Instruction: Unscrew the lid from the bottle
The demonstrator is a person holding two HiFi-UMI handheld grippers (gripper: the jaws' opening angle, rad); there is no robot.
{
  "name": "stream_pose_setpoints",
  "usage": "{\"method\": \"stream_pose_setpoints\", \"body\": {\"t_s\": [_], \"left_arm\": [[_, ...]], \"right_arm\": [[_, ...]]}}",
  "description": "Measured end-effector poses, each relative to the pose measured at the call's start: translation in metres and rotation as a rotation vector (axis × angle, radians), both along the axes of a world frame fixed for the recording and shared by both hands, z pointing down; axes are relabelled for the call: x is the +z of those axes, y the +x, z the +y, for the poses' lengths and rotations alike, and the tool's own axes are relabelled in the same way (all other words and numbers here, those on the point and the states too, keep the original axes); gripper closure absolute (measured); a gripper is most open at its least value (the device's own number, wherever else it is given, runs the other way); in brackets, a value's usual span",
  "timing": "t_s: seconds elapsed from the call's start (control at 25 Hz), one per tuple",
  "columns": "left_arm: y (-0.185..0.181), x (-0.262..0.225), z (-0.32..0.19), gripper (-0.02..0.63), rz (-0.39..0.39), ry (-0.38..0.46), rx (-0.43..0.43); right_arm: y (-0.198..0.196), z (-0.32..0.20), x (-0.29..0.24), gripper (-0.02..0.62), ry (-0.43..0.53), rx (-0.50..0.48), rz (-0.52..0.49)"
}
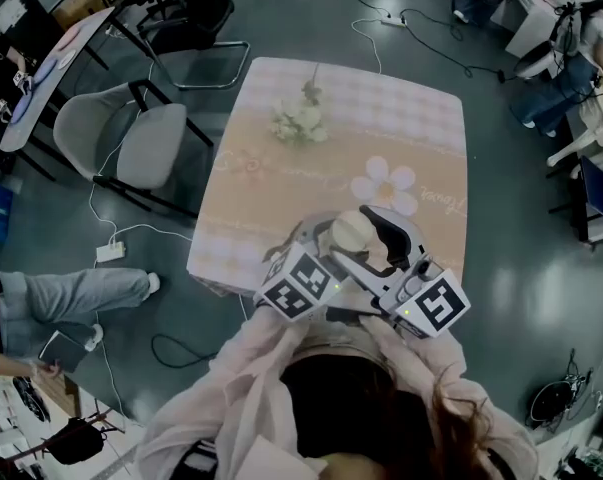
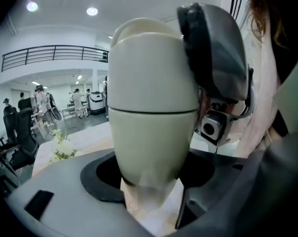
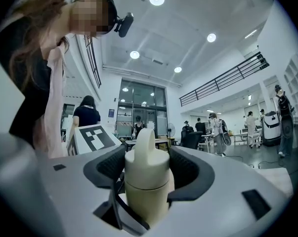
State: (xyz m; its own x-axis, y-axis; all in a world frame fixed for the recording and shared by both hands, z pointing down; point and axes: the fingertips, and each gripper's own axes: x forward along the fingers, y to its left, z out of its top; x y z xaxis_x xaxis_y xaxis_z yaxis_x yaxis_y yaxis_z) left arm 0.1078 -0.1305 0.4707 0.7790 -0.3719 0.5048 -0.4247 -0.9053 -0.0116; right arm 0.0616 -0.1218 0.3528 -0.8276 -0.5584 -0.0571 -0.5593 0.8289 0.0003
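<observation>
A cream bottle point(image 1: 349, 233) with a cream lid is held up between my two grippers over the table's near edge. In the left gripper view its body point(image 2: 149, 142) fills the frame, and my left gripper point(image 2: 151, 176) is shut on the lower body, its curved black pads hugging both sides. The lid point(image 2: 146, 63) sits on top, with a finger point(image 2: 215, 53) of my right gripper against its right side. In the right gripper view, my right gripper point(image 3: 146, 174) is shut on the lid point(image 3: 146, 164), whose loop handle stands upright. The body point(image 3: 146, 201) hangs below.
The table point(image 1: 281, 198) carries a peach checked cloth and a bunch of white flowers point(image 1: 299, 118) at its far side. A grey chair point(image 1: 131, 138) stands to the left. Cables and a power strip point(image 1: 111, 252) lie on the floor; people sit and stand around the room.
</observation>
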Motion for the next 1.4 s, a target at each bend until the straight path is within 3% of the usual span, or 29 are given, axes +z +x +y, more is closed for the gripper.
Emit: {"method": "stream_pose_setpoints", "body": {"t_s": [0.2, 0.56, 0.8, 1.08, 1.2, 1.4], "left_arm": [[-0.003, 0.001, 0.002, 0.291, -0.007, -0.007, 0.041], [-0.001, 0.001, 0.013, 0.291, -0.006, 0.006, 0.148], [0.004, -0.012, 0.022, 0.29, 0.056, -0.009, 0.219], [0.008, -0.012, 0.033, 0.29, 0.041, -0.006, 0.274], [0.008, -0.012, 0.033, 0.29, 0.047, -0.012, 0.263], [0.0, -0.014, 0.011, 0.291, 0.085, -0.017, 0.143]], "right_arm": [[-0.004, 0.001, 0.001, 0.301, -0.008, -0.071, 0.0], [-0.009, 0.013, -0.004, 0.301, 0.008, -0.294, 0.01], [-0.007, 0.021, -0.014, 0.301, 0.001, -0.502, -0.021], [-0.006, 0.032, -0.014, 0.301, 0.008, -0.716, 0.037], [-0.007, 0.032, -0.014, 0.299, 0.01, -0.726, 0.044], [-0.013, 0.02, -0.012, 0.283, 0.043, -0.572, 0.087]]}}
